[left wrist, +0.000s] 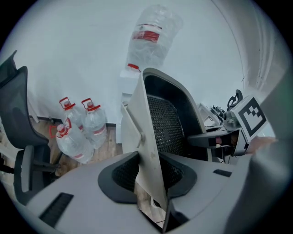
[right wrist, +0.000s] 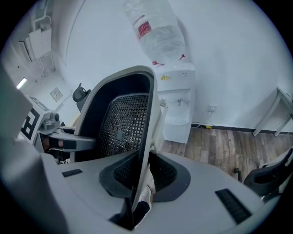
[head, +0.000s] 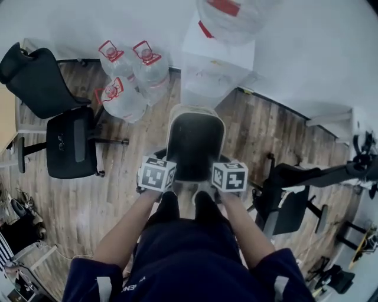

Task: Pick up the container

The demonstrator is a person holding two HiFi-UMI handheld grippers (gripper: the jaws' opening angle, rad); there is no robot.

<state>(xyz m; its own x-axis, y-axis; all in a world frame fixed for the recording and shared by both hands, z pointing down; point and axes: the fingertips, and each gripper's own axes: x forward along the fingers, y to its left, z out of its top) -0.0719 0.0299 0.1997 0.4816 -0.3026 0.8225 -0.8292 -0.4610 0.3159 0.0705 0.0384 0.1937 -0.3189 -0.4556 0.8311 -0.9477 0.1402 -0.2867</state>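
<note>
Holding the container (head: 195, 138) at the centre of the frame, you have the left gripper (left wrist: 151, 180) pinching one side wall and the right gripper (right wrist: 141, 183) pinching the opposite wall; the grasp seems done, and lifting it clear seems left.

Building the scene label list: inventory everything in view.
beige plastic container with black mesh liner: one, beige, floor centre
white water dispenser: one, white, wall behind the container, clear bottle upturned on top
clear water jugs with red caps: three, clear, floor left of dispenser
black office chairs: two left, one right, black
left gripper: one, grey, shut on the container's left rim
right gripper: one, grey, shut on its right rim
person's legs: two, dark trousers, bottom centre
</note>
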